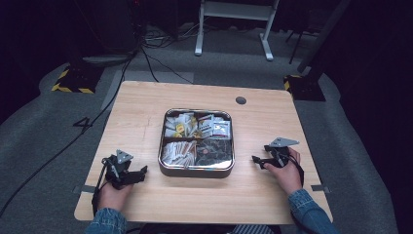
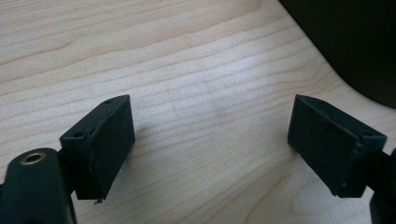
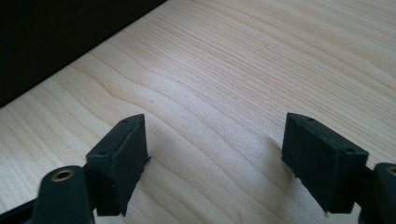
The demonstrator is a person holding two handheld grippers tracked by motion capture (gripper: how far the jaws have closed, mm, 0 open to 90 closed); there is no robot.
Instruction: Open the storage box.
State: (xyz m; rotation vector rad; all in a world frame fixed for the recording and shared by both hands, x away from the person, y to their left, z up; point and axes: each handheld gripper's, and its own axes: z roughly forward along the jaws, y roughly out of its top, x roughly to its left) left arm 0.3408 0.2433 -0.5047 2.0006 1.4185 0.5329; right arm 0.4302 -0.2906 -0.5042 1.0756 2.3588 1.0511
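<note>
High view: the square metal tray (image 1: 196, 168) of packets sits untouched; left gripper (image 1: 141, 171) and right gripper (image 1: 256, 160) flank it, jaws wide and empty, work unstarted.

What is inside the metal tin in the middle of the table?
The tin holds four compartments of small packets, white, yellow and brown. What lies beneath the top packets is covered.

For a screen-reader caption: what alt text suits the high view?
A metal tray of packets in four compartments sits mid wooden table. A person's left tool and right tool rest open either side.
</note>
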